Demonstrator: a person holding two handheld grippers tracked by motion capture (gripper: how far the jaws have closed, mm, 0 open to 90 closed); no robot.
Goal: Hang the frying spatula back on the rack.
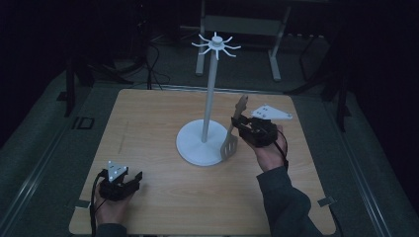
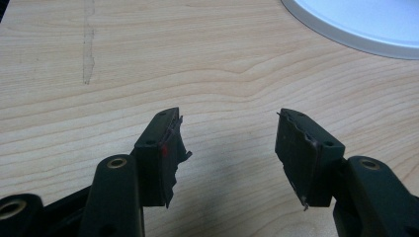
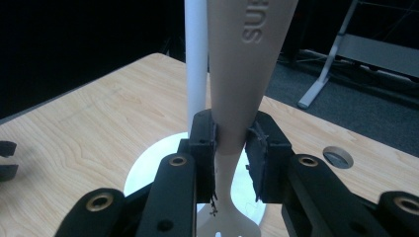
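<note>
I hold a slotted spatula (image 3: 240, 74) between the jaws of my right gripper (image 3: 232, 148), closed on its narrow neck, handle rising above them and the slotted blade hanging below; the white utensil stand (image 1: 208, 101) is just beyond the jaws, its post (image 3: 195, 59) beside the handle. My left gripper (image 2: 227, 148) rests low over the wooden table (image 1: 148, 138), jaws spread wide with nothing between them; the stand's base rim (image 2: 356, 34) lies ahead and to their right. The step looks like hanging the spatula on the hook crown (image 1: 216, 46); I should keep the handle upright, clear of the post, and lift steadily. The handle's end is cut off in the right gripper view, so any hanging hole is hard to make out.
</note>
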